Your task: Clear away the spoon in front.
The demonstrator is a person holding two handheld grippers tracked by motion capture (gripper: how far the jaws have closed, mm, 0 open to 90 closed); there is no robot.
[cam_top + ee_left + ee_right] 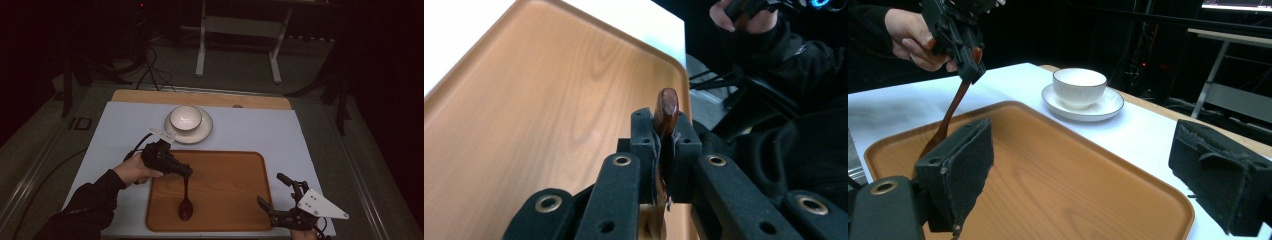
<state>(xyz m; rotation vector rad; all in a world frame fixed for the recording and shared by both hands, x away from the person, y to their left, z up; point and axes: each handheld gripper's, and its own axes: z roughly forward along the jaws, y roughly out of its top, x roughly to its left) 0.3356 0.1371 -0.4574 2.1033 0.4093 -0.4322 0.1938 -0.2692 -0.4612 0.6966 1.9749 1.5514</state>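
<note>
Spoon [186, 204]: dark wood, gripped at its handle end by the left gripper [184, 171], jaws clenched on it, bowl hanging to the tray [225, 175] near the tray's left front corner; whether it touched, unclear. Probably held high for a steep, controlled placing.
Right gripper [274, 192]: jaws released, empty, at the tabletop's [125, 125] front right, likely waiting.
Cup [185, 119] on saucer [206, 131]: beyond the tray's far edge, untouched.

We see no readable text, labels, brands or numbers anywhere; too dark and blurry for any small markings.
</note>
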